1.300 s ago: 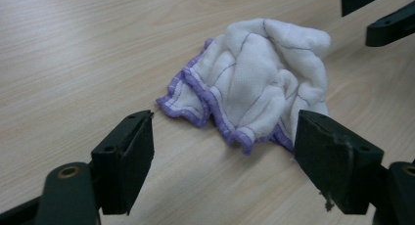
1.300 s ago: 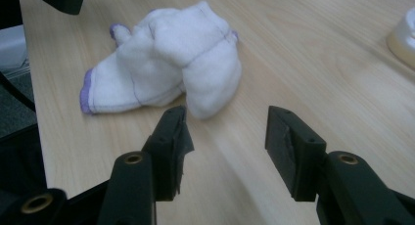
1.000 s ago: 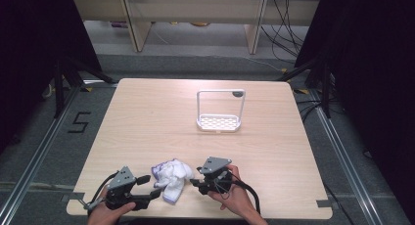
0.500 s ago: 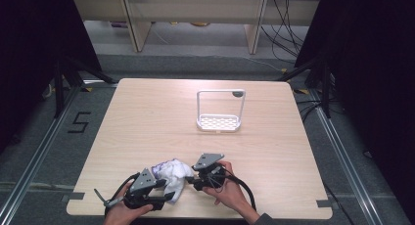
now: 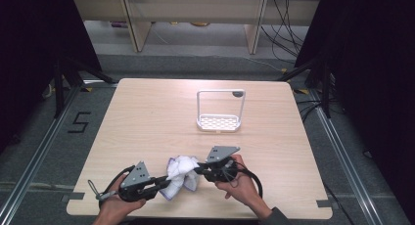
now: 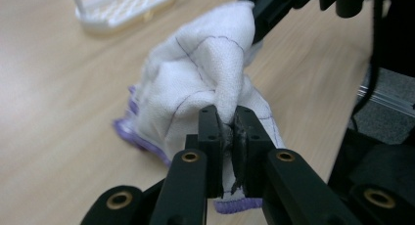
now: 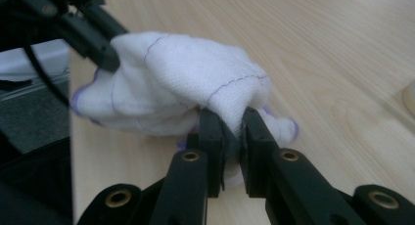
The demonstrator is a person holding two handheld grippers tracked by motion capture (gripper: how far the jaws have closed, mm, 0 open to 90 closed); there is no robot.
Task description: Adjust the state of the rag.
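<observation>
Two grips: both tongs pinch the one cloth, from opposite sides.
Cloth: white cloth (image 5: 180,175) with a purple hem and thin purple stitch lines, bunched into a lump near the near edge of the table (image 5: 147,117), a little left of its middle.
Cloth's contact: whether its underside touches the wood I cannot tell.
Left gripper: left gripper (image 6: 230,137) has just been closing — its jaws are now clamped narrow on a fold at the cloth's near-left side, fabric squeezed between the pads.
Right gripper: right gripper (image 7: 231,132) has just been closing too — its jaws press on a fold at the cloth's right side.
Hands: left hand (image 5: 115,205) and right hand (image 5: 240,183) come in from the near edge, one on each tool.
Farther off: white rack (image 5: 219,112) with a perforated base and an upright frame stands past mid-table, well apart from the cloth.
</observation>
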